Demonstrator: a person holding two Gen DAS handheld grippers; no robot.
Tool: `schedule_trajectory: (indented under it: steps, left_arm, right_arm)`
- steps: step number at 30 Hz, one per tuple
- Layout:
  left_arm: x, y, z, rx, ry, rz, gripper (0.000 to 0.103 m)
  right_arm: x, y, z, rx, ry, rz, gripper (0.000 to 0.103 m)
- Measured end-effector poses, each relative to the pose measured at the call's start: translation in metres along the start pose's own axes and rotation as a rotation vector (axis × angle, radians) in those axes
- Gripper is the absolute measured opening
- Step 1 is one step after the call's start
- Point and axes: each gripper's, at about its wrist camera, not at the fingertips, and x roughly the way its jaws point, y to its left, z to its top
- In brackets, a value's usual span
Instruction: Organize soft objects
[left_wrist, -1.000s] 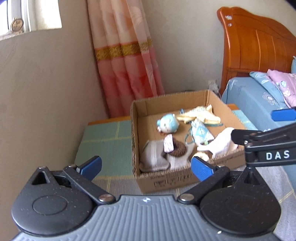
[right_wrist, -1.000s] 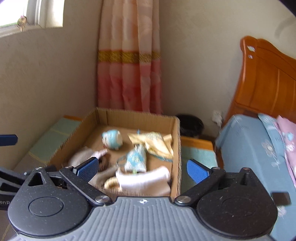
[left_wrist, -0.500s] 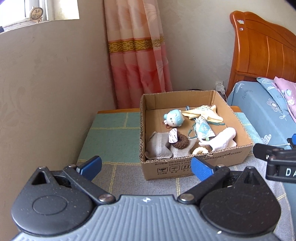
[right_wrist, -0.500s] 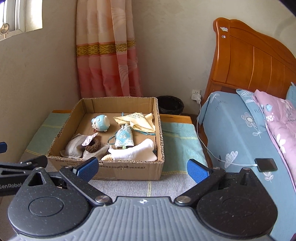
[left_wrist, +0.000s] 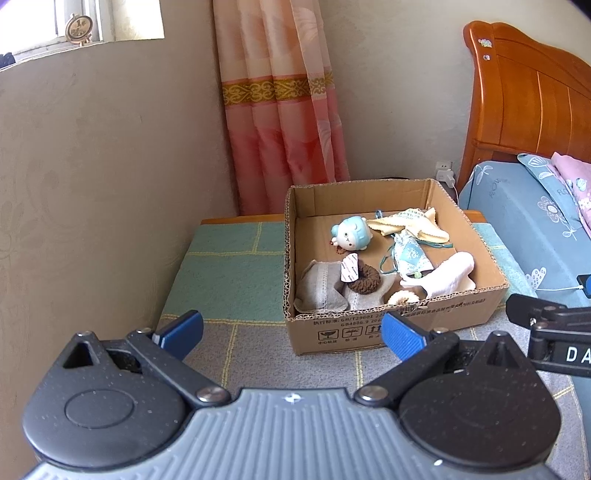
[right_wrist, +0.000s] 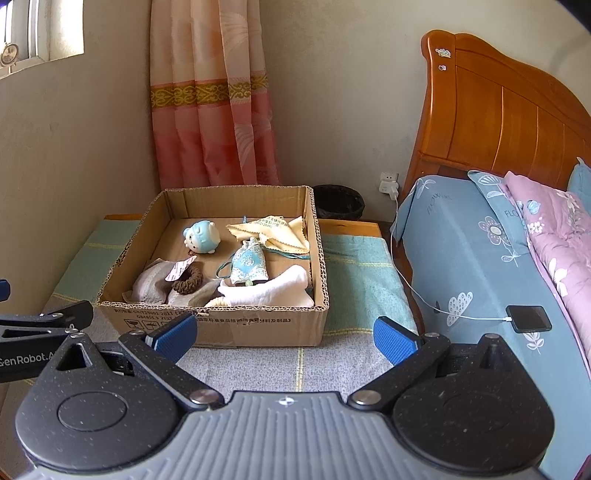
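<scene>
A cardboard box (left_wrist: 369, 326) (right_wrist: 258, 325) stands on a green and grey mat. Inside lie a blue round plush (left_wrist: 351, 233) (right_wrist: 202, 236), a yellow cloth (left_wrist: 410, 221) (right_wrist: 269, 229), a blue patterned pouch (left_wrist: 410, 254) (right_wrist: 249, 263), a brown scrunchie (left_wrist: 365, 278) (right_wrist: 188, 279) with a tag, a grey cloth (left_wrist: 319, 288) (right_wrist: 147, 282), a white sock (left_wrist: 443, 275) (right_wrist: 269, 290) and a cream scrunchie (left_wrist: 402, 297). My left gripper (left_wrist: 291, 334) and right gripper (right_wrist: 286, 334) both hang open and empty, short of the box's front wall.
A bed with a blue sheet (right_wrist: 461, 258), pink quilt (right_wrist: 554, 236) and wooden headboard (right_wrist: 498, 110) lies to the right. A phone (right_wrist: 528, 318) on a white cable rests on the sheet. A dark bin (right_wrist: 338, 201) and a curtain (right_wrist: 210, 110) stand behind the box; a wall is at left.
Both grippers have pulled back and steadied, so the box looks farther off and sharper. The right gripper swung right, bringing the bed and phone into view. Nothing inside the box moved.
</scene>
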Motion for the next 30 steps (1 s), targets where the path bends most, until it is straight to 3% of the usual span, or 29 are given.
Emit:
schedule_trajectory:
  steps: [30]
  left_arm:
    - [0.0012,-0.0014,-0.0019,-0.013,0.013,-0.004,0.102]
  right_arm:
    - [0.0018,-0.0018,-0.0045,0.021,0.011,-0.008,0.103]
